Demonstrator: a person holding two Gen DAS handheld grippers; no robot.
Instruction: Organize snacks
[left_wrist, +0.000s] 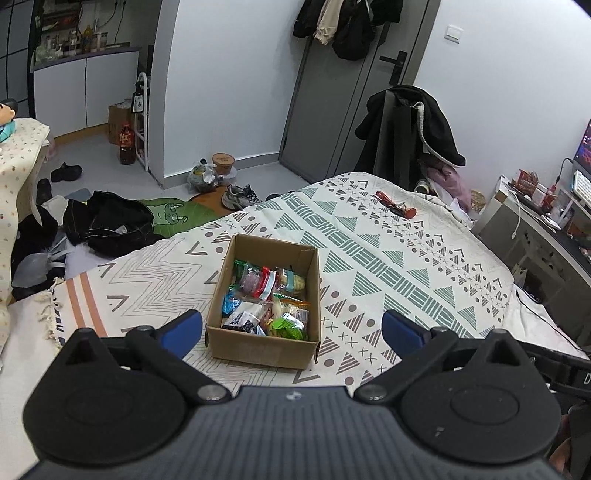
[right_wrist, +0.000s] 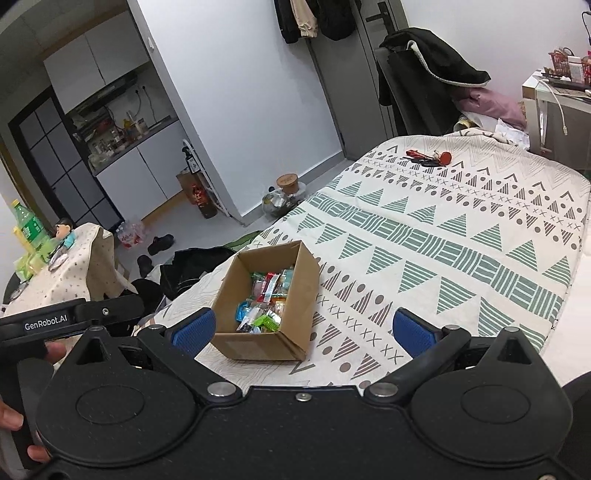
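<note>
Snacks (left_wrist: 264, 301) in one box (left_wrist: 258, 347), two tools gaping

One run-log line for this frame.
left gripper: open, empty | right gripper: open, empty | cardboard box: on bed, holds snack packets | keys: far end

black left gripper (left_wrist: 291, 328), right gripper (right_wrist: 303, 328); blue ribbed pads (right_wrist: 194, 329); silver pivot screws.

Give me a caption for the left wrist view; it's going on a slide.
Open left gripper hovers before a cardboard box of wrapped snacks on a patterned bedspread.
</note>
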